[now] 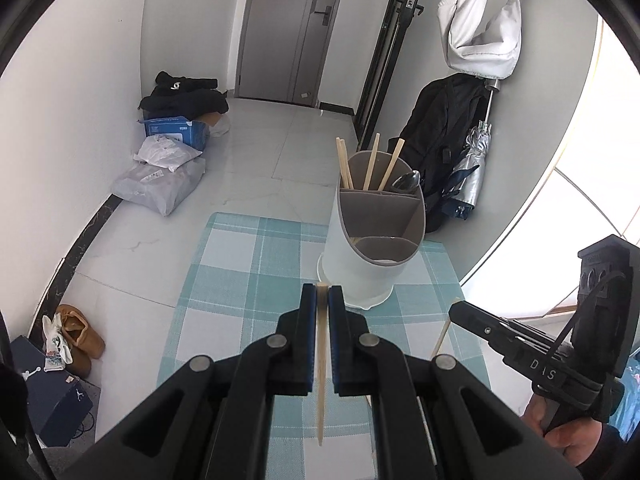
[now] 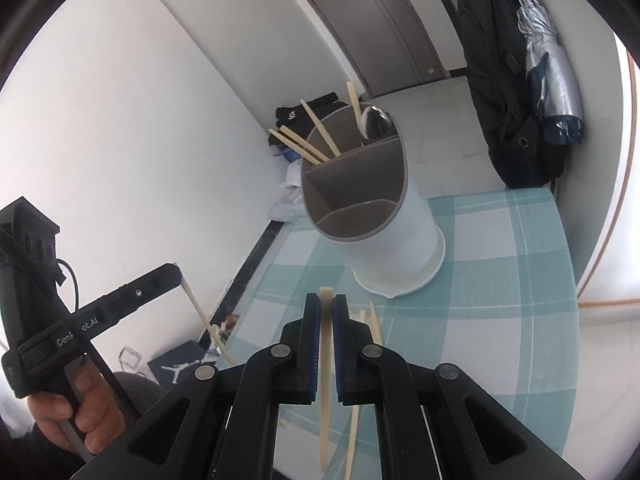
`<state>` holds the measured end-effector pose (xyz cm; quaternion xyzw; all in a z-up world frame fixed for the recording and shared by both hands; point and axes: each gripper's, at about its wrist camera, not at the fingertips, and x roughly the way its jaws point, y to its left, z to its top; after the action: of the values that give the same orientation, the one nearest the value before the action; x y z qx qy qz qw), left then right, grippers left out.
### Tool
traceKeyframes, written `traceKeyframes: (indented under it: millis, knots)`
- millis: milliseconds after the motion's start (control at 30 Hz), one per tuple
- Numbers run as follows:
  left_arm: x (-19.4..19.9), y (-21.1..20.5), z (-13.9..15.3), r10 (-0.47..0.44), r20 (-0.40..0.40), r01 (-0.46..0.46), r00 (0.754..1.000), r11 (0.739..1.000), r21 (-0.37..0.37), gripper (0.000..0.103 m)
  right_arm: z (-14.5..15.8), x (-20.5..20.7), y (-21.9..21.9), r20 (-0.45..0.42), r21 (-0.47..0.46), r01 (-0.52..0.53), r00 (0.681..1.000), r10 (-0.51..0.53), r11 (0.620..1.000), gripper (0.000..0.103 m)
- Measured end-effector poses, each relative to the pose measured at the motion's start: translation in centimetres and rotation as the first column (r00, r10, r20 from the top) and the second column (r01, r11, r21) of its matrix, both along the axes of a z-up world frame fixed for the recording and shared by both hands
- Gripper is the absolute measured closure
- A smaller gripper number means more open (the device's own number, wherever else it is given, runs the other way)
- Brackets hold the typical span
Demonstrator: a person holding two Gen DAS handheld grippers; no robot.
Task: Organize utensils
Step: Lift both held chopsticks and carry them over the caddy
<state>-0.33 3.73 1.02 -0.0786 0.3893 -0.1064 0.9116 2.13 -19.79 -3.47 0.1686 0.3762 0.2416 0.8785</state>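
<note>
A white utensil holder (image 1: 360,268) with grey dividers stands on the checked tablecloth (image 1: 240,264); it also shows in the right wrist view (image 2: 400,236). Several chopsticks (image 1: 374,162) and a metal spoon (image 1: 406,182) stand in its far compartments. My left gripper (image 1: 322,296) is shut on a chopstick (image 1: 321,372) just in front of the holder. My right gripper (image 2: 326,304) is shut on another chopstick (image 2: 325,392), short of the holder. Loose chopsticks (image 2: 374,324) lie on the cloth under it.
The table's left edge (image 2: 256,276) drops to a tiled floor with bags (image 1: 160,184), a blue box (image 1: 176,130) and shoes (image 1: 80,332). A black backpack (image 1: 444,140) and an umbrella (image 1: 472,160) lean at the far right wall.
</note>
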Motion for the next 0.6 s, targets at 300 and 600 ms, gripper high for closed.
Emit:
traceKeyframes:
  millis: [300, 600]
  knots:
    - [-0.6, -1.3, 0.8, -0.051, 0.007, 0.050, 0.999, 0.998, 0.027, 0.100, 1.5, -2.0, 0.4, 0.071, -0.104, 0.052, 0.996, -0.045, 0.993, 0.098]
    - [-0.7, -2.0, 2.2, -0.094, -0.003, 0.094, 0.996, 0.995, -0.013, 0.100, 3.4, -3.9, -0.6, 0.169, -0.117, 0.123, 0.980, -0.103, 0.985, 0.098]
